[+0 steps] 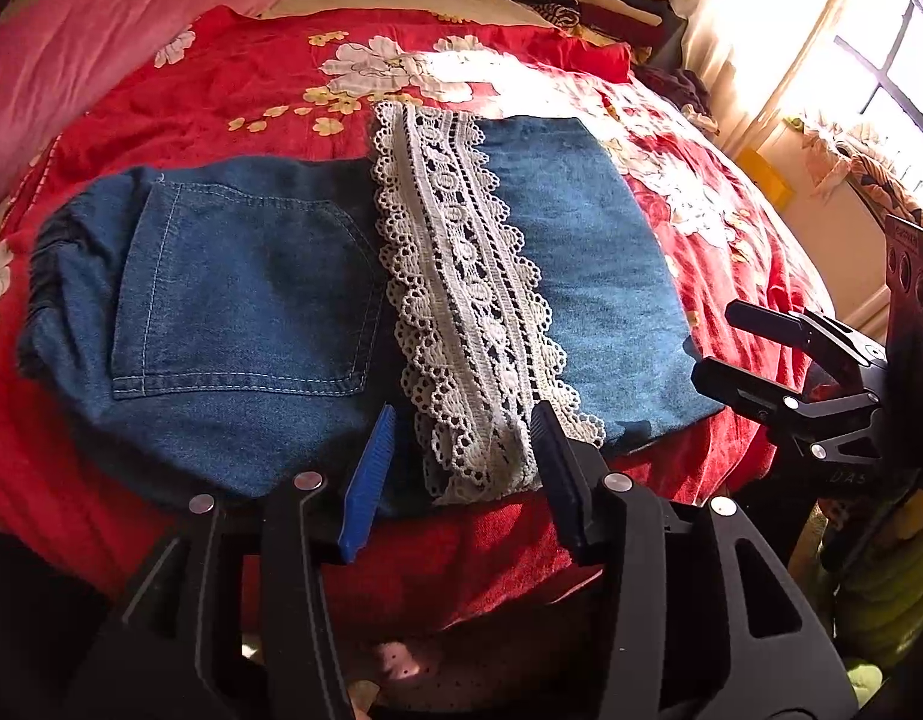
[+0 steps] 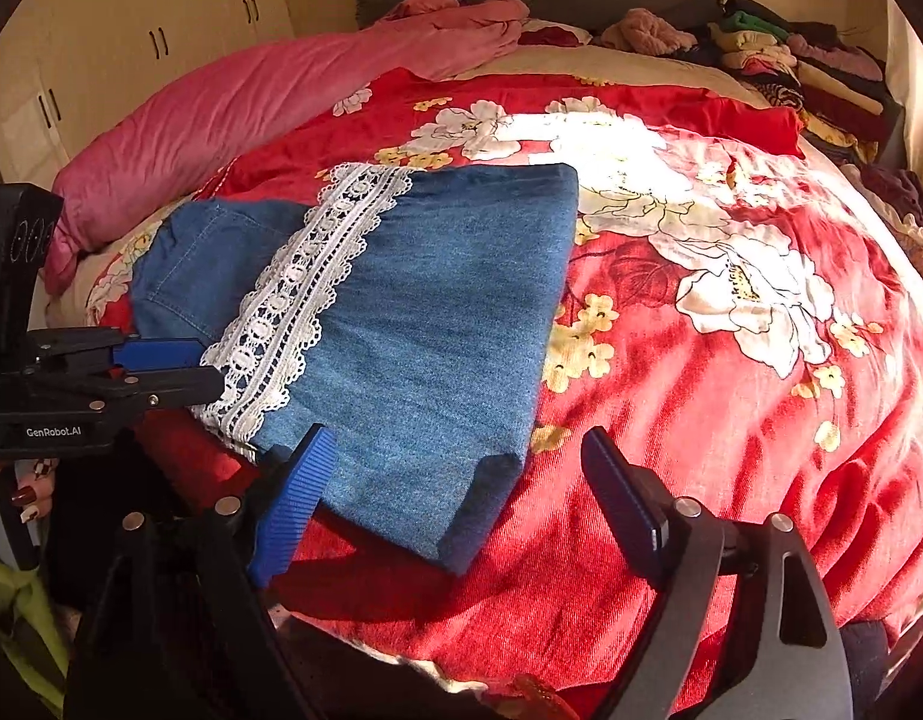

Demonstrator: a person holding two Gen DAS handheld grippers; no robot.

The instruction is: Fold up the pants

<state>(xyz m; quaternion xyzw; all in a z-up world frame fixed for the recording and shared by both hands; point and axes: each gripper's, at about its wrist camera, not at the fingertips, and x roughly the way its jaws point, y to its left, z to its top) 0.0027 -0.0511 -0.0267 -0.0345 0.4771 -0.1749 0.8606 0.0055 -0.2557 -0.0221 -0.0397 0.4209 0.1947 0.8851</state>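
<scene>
2 grippers, left gripper and right gripper, are hovering with fingers spread, gripping nothing, at the near edge of the pants. Soft, limp denim is lying folded on the bed; its lace trim is snag-prone, so pinching hemmed corners looks safest.

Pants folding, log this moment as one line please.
denim pants folded on red floral bedspread | lace hem on top | left claw open, near edge | right claw open, near corner

Bed under red floral cover, folded denim pants, pink quilt.
</scene>
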